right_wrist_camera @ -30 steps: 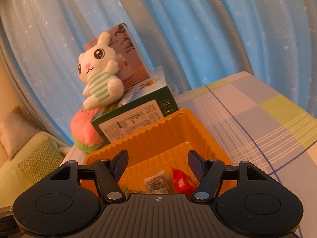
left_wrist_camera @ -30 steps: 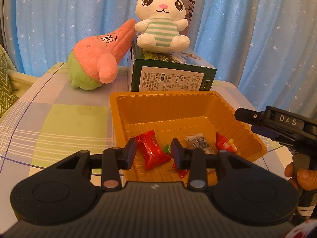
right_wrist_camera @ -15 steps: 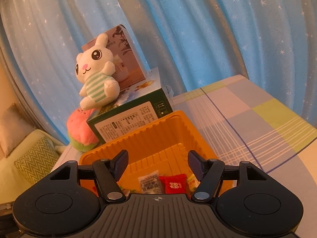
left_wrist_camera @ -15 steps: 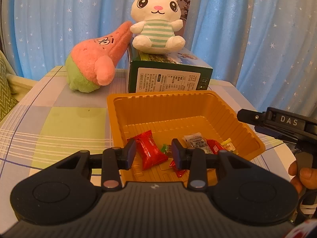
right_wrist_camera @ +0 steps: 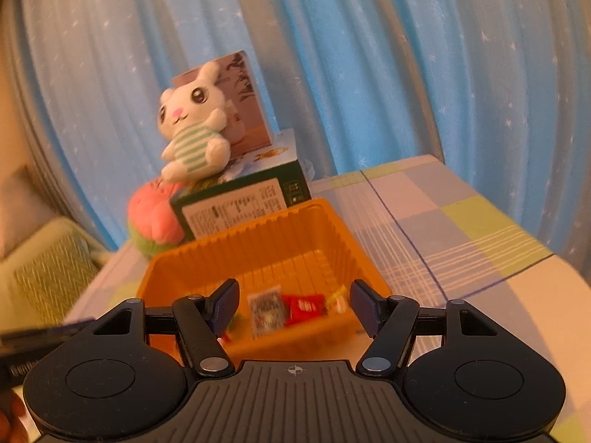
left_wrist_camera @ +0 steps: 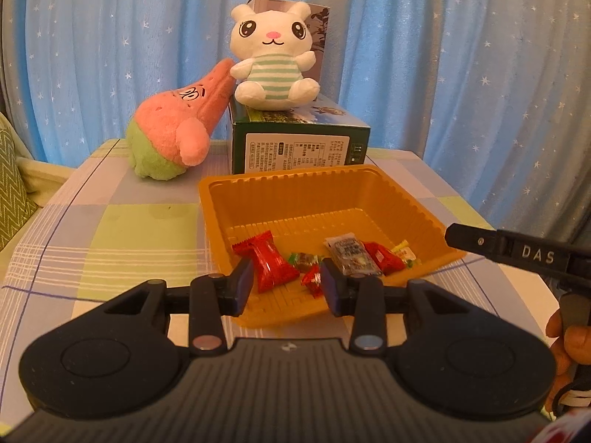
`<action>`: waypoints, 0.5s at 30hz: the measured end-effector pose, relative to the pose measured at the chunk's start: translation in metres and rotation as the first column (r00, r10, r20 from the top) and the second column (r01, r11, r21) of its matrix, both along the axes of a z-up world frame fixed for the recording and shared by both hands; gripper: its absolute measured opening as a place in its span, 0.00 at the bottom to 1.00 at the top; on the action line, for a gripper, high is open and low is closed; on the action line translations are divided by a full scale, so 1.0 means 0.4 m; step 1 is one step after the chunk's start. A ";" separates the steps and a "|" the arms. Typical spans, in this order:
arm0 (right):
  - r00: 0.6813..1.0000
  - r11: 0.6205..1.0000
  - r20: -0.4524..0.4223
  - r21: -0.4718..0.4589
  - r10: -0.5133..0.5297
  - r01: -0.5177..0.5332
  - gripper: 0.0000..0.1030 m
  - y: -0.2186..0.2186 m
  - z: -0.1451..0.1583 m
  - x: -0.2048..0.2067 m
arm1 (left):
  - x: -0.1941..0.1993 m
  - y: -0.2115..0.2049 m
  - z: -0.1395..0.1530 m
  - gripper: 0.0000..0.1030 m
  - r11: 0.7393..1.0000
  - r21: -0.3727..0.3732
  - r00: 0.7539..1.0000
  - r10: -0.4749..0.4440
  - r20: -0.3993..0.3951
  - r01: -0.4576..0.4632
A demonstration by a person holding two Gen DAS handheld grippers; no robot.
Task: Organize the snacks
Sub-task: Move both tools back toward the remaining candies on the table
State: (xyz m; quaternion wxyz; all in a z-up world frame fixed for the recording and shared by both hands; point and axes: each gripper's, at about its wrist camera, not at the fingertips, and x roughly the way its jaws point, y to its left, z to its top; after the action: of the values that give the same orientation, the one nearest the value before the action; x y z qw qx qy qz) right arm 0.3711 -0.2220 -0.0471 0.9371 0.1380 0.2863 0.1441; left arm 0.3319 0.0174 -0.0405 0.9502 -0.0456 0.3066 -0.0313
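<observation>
An orange plastic tray (left_wrist_camera: 295, 188) stands on the checked tablecloth and holds several wrapped snacks: a red packet (left_wrist_camera: 271, 262), a small green candy (left_wrist_camera: 303, 260), a clear printed packet (left_wrist_camera: 349, 254) and another red one (left_wrist_camera: 382, 260). My left gripper (left_wrist_camera: 286, 286) is open and empty, above the tray's near edge. My right gripper (right_wrist_camera: 295, 308) is open and empty, also near the tray (right_wrist_camera: 332, 229); its finger (left_wrist_camera: 491, 245) shows at the right of the left wrist view. The printed packet (right_wrist_camera: 266, 310) and a red packet (right_wrist_camera: 304, 306) lie between its fingers.
A green box (left_wrist_camera: 295, 144) stands behind the tray with a white bunny plush (left_wrist_camera: 273, 55) on it. A pink and green plush (left_wrist_camera: 173, 136) lies to its left. Blue starred curtains hang behind. A green cushion (left_wrist_camera: 13, 188) is at the far left.
Both grippers have pulled back and up from the tray, which now sits farther off in each view. The snacks lie in the tray as before. Both grippers stay open.
</observation>
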 end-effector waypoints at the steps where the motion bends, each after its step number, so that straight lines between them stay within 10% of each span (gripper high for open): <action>1: 1.000 1.000 0.003 -0.012 0.006 -0.006 0.65 0.000 0.001 -0.017 | -0.018 -0.001 0.002 0.35 1.000 0.000 1.000 -0.002 0.000 0.002; 15: 0.998 0.999 -0.063 -0.030 0.018 -0.020 0.65 -0.045 -0.030 -0.291 | -0.286 0.037 -0.008 0.50 1.000 -0.022 1.000 0.001 0.017 -0.001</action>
State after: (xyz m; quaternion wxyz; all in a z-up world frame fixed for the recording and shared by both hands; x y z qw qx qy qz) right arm 0.2546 -0.2400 -0.0591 0.9282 0.1251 0.3192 0.1443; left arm 0.2175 0.0323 -0.0437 0.9523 -0.0560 0.2981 -0.0347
